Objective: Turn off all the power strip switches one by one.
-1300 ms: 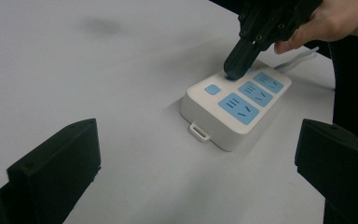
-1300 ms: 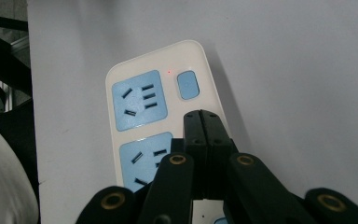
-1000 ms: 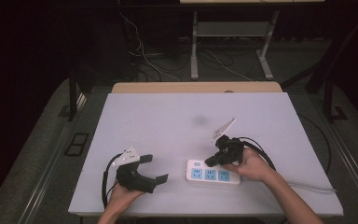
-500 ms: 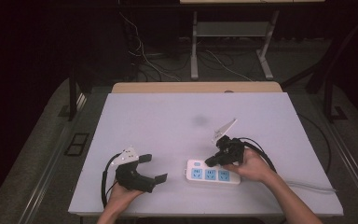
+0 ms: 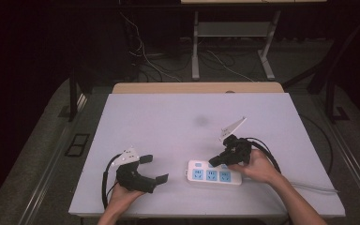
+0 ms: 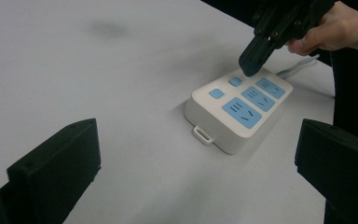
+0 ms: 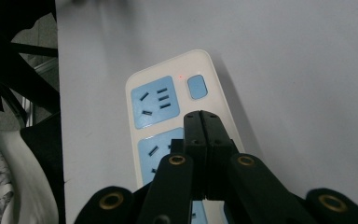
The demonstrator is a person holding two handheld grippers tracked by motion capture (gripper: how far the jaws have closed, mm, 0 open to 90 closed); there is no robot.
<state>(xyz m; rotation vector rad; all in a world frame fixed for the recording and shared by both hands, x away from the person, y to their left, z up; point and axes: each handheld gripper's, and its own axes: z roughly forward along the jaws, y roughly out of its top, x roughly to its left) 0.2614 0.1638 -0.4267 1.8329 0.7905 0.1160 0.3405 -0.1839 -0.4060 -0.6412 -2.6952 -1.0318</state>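
From my remote seat I saw a white table [image 5: 168, 122] with a wooden strip [image 5: 197, 87] along its far edge. Grey carpeted floor [image 5: 42, 140] surrounded it. Beyond stood a metal-legged desk frame [image 5: 229, 42] with loose cables [image 5: 150, 56] trailing beneath. The room behind lay dark.

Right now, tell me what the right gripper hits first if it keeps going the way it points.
Most likely the power strip. The right gripper, jaws shut, points down at the strip's top, its tip right by the second small blue switch. Whether it already touches is unclear.
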